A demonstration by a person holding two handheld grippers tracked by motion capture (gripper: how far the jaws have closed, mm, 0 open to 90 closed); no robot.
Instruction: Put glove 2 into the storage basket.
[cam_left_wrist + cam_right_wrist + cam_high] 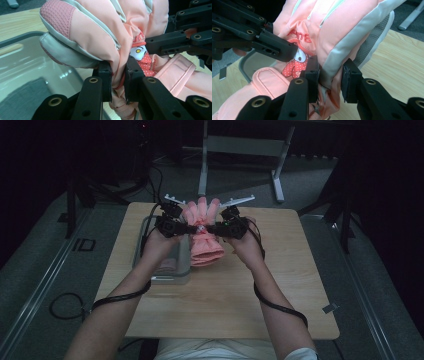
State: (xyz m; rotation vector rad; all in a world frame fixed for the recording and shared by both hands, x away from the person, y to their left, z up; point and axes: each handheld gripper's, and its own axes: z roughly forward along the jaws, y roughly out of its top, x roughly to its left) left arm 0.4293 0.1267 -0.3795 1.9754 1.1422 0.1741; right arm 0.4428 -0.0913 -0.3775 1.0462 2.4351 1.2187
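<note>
Padded pink cloth glove (100,32) with a rough waffle patch; matt wood table (280,285); glossy plastic bin (30,65).

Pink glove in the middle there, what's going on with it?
A person holds a pink glove up over the wooden table with two hand-held grippers. The left gripper has its jaws pinched on the fabric at the glove's wrist, and the right gripper grips the opposite side at about the same height. The glove's fingers point away from the person, its cuff toward them. A clear plastic bin sits just to the left, under the left hand.
</note>
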